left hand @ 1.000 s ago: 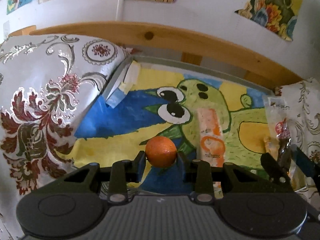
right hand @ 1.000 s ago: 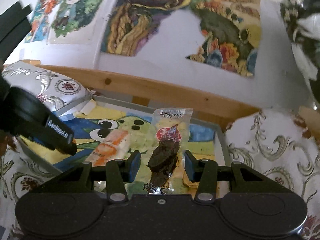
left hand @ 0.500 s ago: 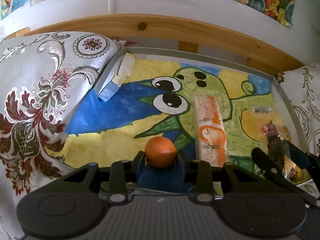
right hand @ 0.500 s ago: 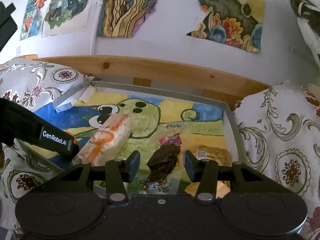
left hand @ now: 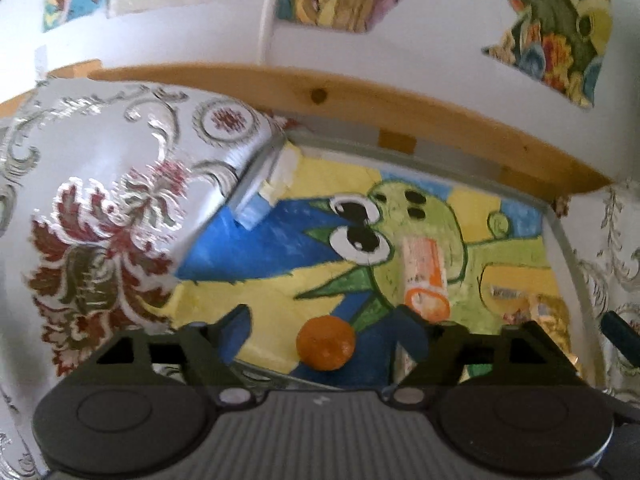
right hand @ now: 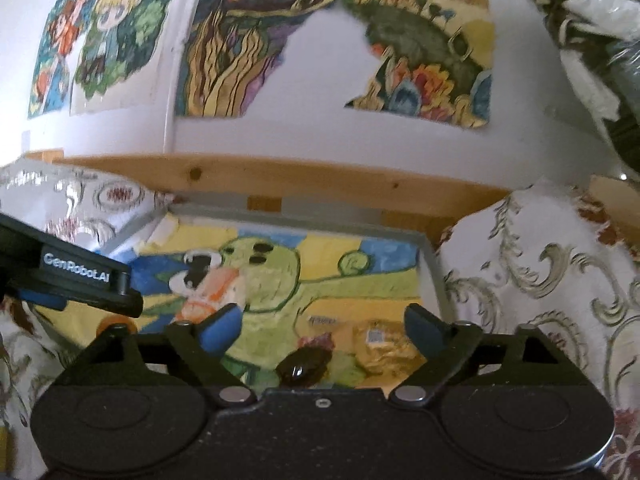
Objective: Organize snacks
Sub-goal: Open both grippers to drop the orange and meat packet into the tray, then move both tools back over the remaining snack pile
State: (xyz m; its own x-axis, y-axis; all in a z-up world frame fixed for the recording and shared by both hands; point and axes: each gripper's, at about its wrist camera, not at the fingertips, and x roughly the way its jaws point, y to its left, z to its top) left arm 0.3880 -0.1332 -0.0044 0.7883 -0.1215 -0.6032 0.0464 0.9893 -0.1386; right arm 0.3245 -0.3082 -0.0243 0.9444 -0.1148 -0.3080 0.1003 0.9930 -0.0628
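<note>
both grippers open over the painted tray

patterned cloth (left hand: 100, 216) with silver scrolls and red flowers lies on both sides of a shallow grey tray (left hand: 568, 248), whose floor is covered by a bright drawing of a green big-eyed creature on yellow and blue.

nearest, the left gripper (left hand: 324, 320) has its blue-padded jaws spread wide and grips nothing; a small orange (left hand: 326, 343) rests on the tray floor in the gap between them, clear of both pads. the right gripper (right hand: 320, 324) is likewise spread wide and empty, with a dark snack in a clear packet (right hand: 304, 364) lying on the tray between its fingers, touching neither. just beside that, towards the right rim, sits a gold-wrapped snack (right hand: 380, 344).

further in, an orange-and-white snack pack (left hand: 424, 276) lies lengthwise over the creature's body.

beyond the tray runs a pale wooden rail (left hand: 360, 108), and behind it a white wall with torn colourful paintings (right hand: 248, 40) stuck on.
</note>
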